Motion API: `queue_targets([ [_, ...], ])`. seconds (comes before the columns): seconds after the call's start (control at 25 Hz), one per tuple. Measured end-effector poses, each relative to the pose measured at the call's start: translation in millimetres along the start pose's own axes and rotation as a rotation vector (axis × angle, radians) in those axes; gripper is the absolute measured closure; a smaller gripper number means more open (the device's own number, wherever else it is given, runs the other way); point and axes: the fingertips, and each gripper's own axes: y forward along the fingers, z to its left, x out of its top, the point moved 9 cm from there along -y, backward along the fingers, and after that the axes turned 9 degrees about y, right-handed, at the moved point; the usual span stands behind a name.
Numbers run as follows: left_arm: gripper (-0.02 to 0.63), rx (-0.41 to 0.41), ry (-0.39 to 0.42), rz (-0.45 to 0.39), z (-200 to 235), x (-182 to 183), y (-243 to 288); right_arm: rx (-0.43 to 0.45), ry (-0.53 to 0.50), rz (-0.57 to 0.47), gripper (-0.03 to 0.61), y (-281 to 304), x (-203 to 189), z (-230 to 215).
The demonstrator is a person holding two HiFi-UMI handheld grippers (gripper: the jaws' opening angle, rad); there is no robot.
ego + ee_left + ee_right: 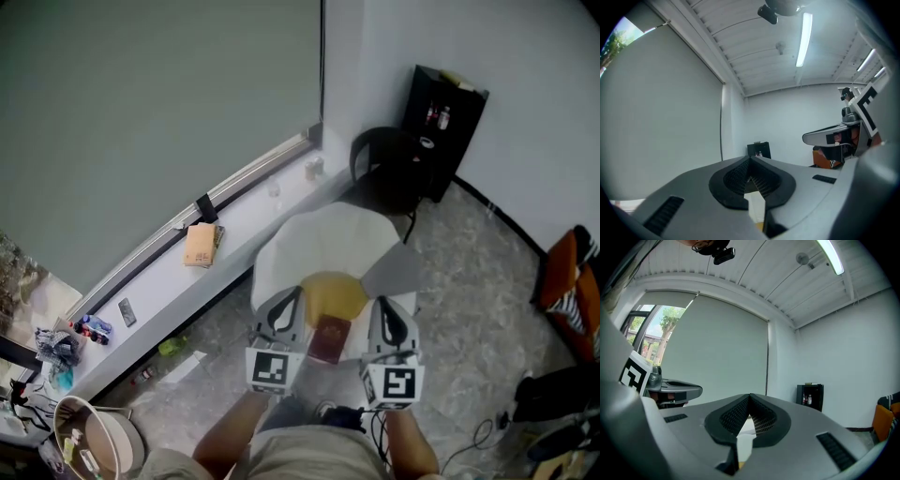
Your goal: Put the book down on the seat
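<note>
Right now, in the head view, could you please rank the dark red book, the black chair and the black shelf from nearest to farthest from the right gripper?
1. Dark red book, just left of the right gripper.
2. Black chair, beyond the seat.
3. Black shelf, far corner.

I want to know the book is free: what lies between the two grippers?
In the head view the dark red book shows between the left gripper and the right gripper, at the front of the seat. Both grippers are shut and empty.
</note>
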Motion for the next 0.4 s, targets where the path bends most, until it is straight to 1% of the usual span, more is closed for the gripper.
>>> queue_targets([
  [0.2, 0.606, 0.004, -0.009, -0.007, 4, -4, -2, 0.006, 0.003, 0.005, 0.574, 8, -1, 6],
  [0.4, 0.606, 0.02, 0.02, -0.001, 3, -8, 5, -0.007, -0.006, 0.0, 0.574, 13, -3, 0],
])
